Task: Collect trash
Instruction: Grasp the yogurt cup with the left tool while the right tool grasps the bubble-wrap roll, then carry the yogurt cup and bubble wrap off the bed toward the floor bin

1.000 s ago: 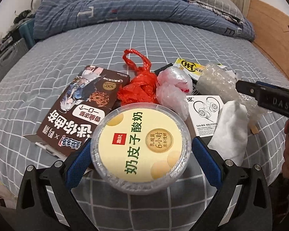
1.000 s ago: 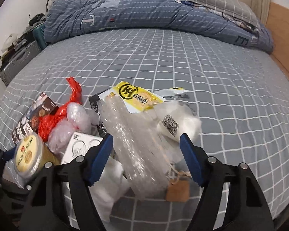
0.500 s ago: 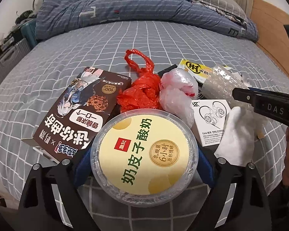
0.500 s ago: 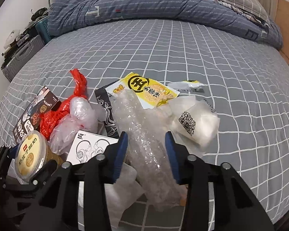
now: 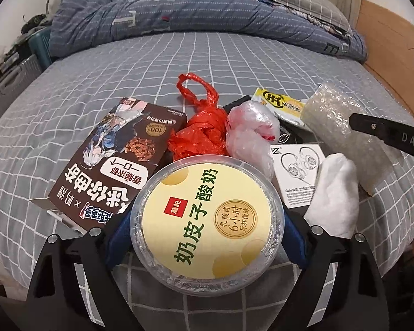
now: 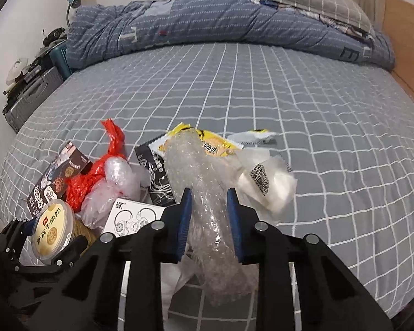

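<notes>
- Trash lies heaped at the near edge of the checked bed sheet (image 6: 262, 88), and both grippers work this pile, one item each.
- Farthest left, a brown snack box (image 5: 110, 160) lies flat, untouched.
- Left gripper (image 5: 207, 237) stands wide, its blue pads pressed to either side of the round yogurt cup (image 5: 207, 220); the broad tub forces that wide stance. Its cream lid with green lettering faces up, so the cup sits upright.
- Mid-pile, a crumpled red bag (image 5: 198, 129) and a clear plastic bag (image 5: 251, 132) touch each other, with a white earphone leaflet (image 5: 295, 171) just beside them.
- Right gripper (image 6: 208, 220) has just been closing; its jaws stand narrow, squeezing a roll of bubble wrap (image 6: 204, 193) that caves in between them.
- Behind it lies a yellow wrapper (image 6: 215, 143); a white pouch (image 6: 267, 184) seems to rest against the wrap, though blur hides the contact.
</notes>
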